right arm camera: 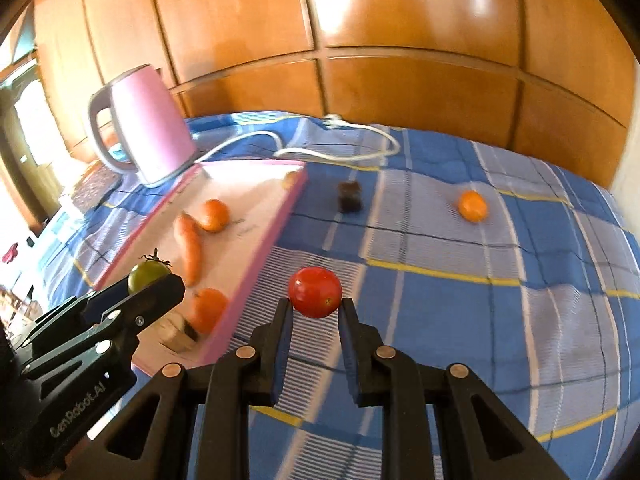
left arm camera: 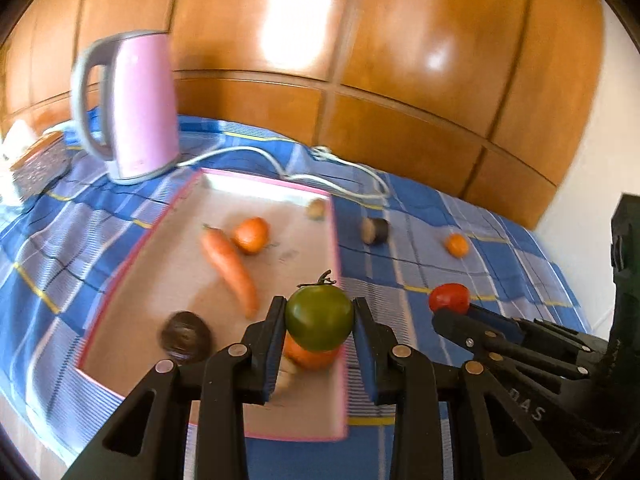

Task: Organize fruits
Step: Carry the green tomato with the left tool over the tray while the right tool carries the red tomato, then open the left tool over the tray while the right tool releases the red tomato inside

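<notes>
Green tomato [left arm camera: 319, 317] sits clamped between the pads of my left claw [left arm camera: 319, 322], lifted above the near right part of the pink-rimmed tray [left arm camera: 335, 216]. My right claw [right arm camera: 316, 304] is clenched on a red tomato [right arm camera: 315, 291], which hangs above the blue checked cloth [right arm camera: 500, 320], just beside the tray's right edge. Both fruits are gripped only at their widest part, near the tips of the pads.

On the tray lie a carrot [left arm camera: 230, 270], an orange fruit [left arm camera: 251, 235] touching it near its top end, a dark round fruit [left arm camera: 186, 337] at the near left corner, another orange fruit [left arm camera: 312, 354] directly under my green tomato, and a small brown thing [left arm camera: 316, 209] at the far right corner. On the cloth, a dark cut piece [left arm camera: 375, 231] lies just beside the tray, and a small orange [left arm camera: 457, 245] well apart to the right. A pink kettle [left arm camera: 130, 106] stands at the tray's far left corner, with its white cord [left arm camera: 340, 176] running behind the far edge.

I think the main risk is slipping: the tomatoes are smooth and round, so a quick swing could let one roll out and fall. Squeezing harder could bruise them. My two claws are also near each other and may collide. If I lower the green tomato here, it would land on the orange fruit below and roll away.
</notes>
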`<state>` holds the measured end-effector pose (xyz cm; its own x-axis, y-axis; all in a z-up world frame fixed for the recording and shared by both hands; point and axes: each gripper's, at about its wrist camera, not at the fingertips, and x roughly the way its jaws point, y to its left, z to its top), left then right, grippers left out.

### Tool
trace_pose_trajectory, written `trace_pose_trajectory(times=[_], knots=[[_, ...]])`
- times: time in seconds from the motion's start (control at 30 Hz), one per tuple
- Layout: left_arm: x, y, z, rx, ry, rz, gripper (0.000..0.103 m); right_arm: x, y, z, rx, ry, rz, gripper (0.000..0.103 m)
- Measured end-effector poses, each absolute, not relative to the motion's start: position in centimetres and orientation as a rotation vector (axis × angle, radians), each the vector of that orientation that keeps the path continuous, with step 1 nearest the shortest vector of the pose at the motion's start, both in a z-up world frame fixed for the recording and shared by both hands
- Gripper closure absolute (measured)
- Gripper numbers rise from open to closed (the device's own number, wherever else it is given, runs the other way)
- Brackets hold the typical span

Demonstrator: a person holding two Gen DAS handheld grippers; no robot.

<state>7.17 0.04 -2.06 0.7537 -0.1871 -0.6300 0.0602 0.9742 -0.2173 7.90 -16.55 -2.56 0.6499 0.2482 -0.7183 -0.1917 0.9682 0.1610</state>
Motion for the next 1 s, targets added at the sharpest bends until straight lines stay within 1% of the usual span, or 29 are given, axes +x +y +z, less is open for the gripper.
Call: trace_pose_trajectory(times=[0.2, 0.4, 0.67, 1.0], knots=[[8.3, 4.3, -2.0, -0.23, 0.703, -0.035, 0.07, 9.0, -13.4, -1.8, 0.026, 0.817, 0.324, 0.08], [9.5, 6.8, -2.3, -0.239, 0.709, 0.032, 0.07, 10.5, -10.7, -1.2, -0.004, 0.802, 0.374, 0.08], [10.5, 8.1, -2.2, -0.233, 0.7, 0.09, 0.07, 12.8, -8.5, -1.6, 0.005, 0.819, 0.397, 0.08], [11.1, 7.8, -2.7, -0.225, 0.71, 0.096, 0.07, 13.9, -7.0, -2.5, -0.015, 0.831, 0.405, 0.08]])
